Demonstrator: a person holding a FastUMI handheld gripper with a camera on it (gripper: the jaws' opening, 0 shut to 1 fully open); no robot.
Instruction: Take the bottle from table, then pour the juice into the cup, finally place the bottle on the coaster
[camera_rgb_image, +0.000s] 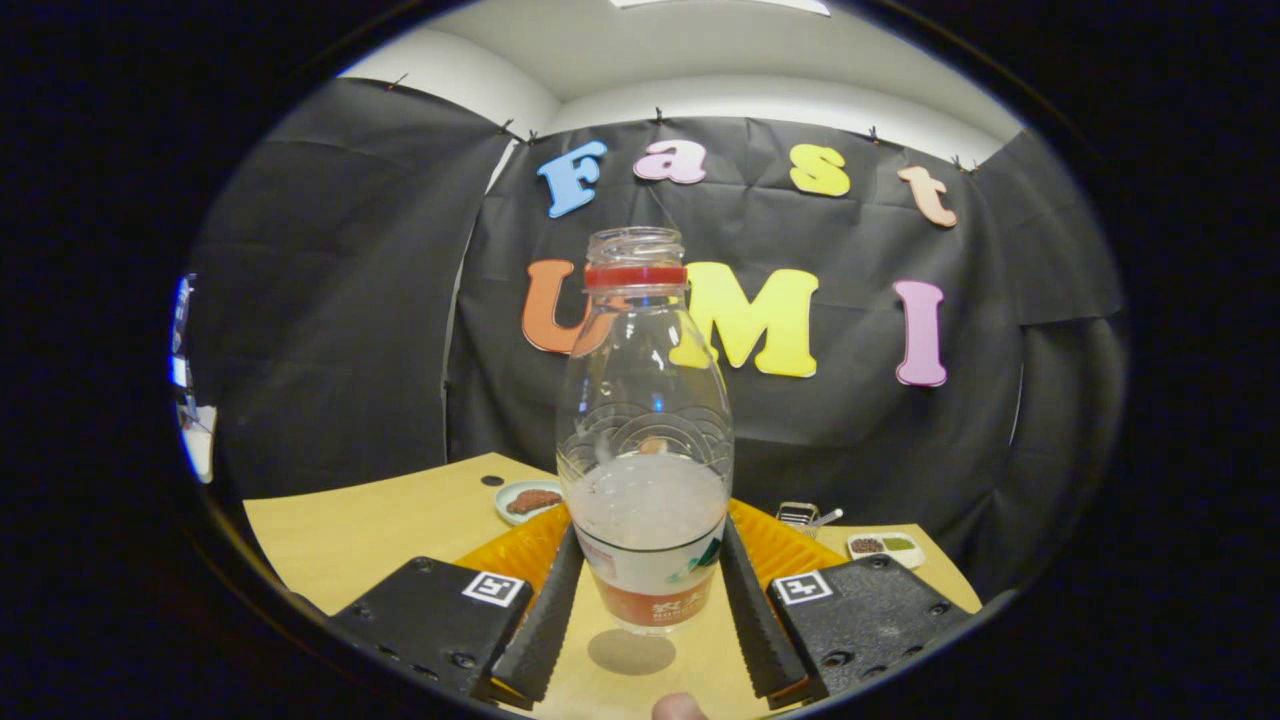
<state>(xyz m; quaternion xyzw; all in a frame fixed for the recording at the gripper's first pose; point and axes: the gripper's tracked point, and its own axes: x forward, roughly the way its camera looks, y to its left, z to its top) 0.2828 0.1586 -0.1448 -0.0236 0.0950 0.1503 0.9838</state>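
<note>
Between the hand-held gripper (645, 610) fingers — gripped bottle (645, 450); beyond it, orange tray (770, 540).

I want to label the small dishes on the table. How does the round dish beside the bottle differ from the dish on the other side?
The round dish is pale and holds one brown heap; the rectangular dish is white with two fills, brown and green. The gripper holds the bottle between them. Both dishes are shallow, on the table.

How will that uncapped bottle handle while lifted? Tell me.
The bottle, gripped low by the claw above its shadow, is tall and may sway. Thin clear plastic probably flexes under squeeze. With no cap and cloudy liquid about half full, tilting likely spills.
</note>
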